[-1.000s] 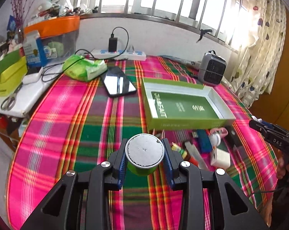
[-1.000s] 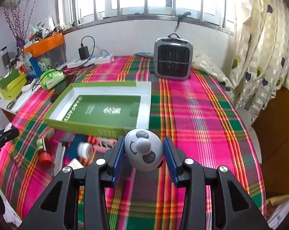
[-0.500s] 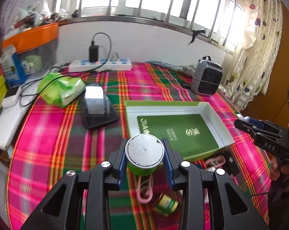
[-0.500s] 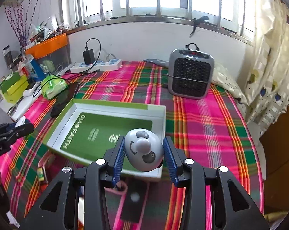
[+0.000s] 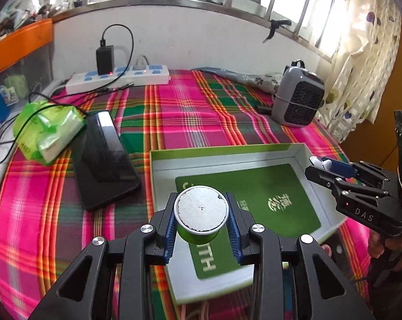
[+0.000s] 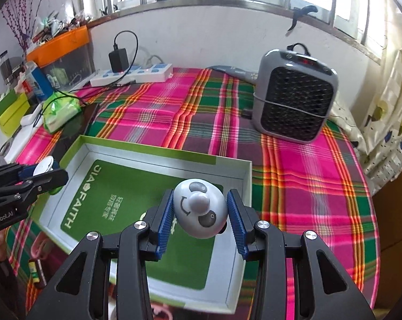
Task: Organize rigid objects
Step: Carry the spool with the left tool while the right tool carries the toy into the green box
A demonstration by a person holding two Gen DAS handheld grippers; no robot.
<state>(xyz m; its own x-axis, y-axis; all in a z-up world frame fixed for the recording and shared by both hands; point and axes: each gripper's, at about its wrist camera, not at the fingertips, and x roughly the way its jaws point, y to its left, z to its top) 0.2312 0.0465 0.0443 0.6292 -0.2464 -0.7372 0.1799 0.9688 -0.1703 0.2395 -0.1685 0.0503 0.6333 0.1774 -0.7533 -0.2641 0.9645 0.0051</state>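
Two handheld grippers hover over a shallow green-sided cardboard box tray (image 5: pixel 158 170) with a white interior and a green printed card on its floor, resting on a pink-and-green plaid tablecloth (image 5: pixel 185 122)

Left gripper (image 5: pixel 201 220): the blue ribbed pads pinch a small round green tin with a flat silver lid (image 5: pixel 201 209), one pad on each side. The tin is held above the near left part of the tray, lid facing up

Right gripper (image 6: pixel 199 209): the blue pads clamp a grey egg-shaped panda-face toy (image 6: pixel 199 209) by its sides. The toy hangs above the near right part of the tray, in front of the tray's right wall

Surroundings:
- a black smartphone (image 5: pixel 105 157) lies flat just left of the tray
- a green plastic packet (image 5: pixel 47 130) touches the phone's far left edge
- a white power strip (image 5: pixel 121 77) with a black charger plugged in sits by the far wall
- a grey portable fan heater (image 6: pixel 294 101) stands upright beyond the tray, well apart from it
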